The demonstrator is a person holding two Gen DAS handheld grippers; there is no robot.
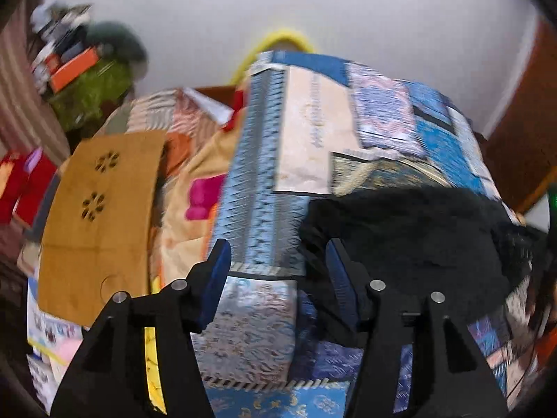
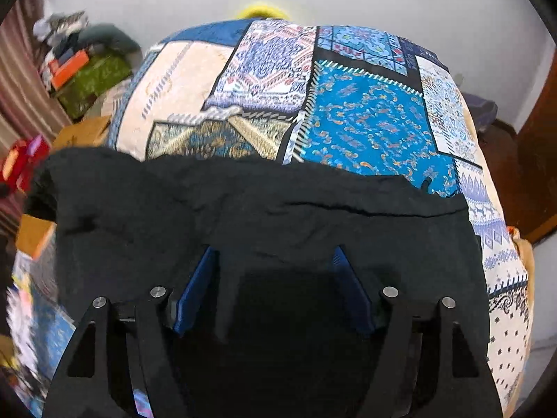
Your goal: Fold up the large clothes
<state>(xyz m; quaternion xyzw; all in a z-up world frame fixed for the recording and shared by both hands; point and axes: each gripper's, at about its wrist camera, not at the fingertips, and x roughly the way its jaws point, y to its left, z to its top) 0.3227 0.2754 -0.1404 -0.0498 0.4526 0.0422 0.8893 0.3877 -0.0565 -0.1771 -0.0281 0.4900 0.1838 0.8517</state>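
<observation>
The left gripper point(image 1: 276, 254) is released: its jaws stand apart with only patterned bedcover point(image 1: 264, 181) between them, and the blue pads point(image 1: 217, 278) press on nothing. The black garment point(image 1: 410, 244) lies just right of it, its dark, soft-looking edge level with the right pad. Left of this gripper lies a flat mustard-brown cloth point(image 1: 101, 223) with cut-out flower shapes. Beyond that, a green bundle point(image 1: 94, 94) and an orange box point(image 1: 73, 66) are piled against a striped curtain point(image 1: 21, 80).

The right gripper point(image 2: 275, 254) is also released, jaws apart directly over the black garment point(image 2: 264, 216), gripping none of it. The garment is matte, lightly creased, spread flat. Ahead, the bedcover point(image 2: 369, 118) shows blue, cream and gold patchwork panels.
</observation>
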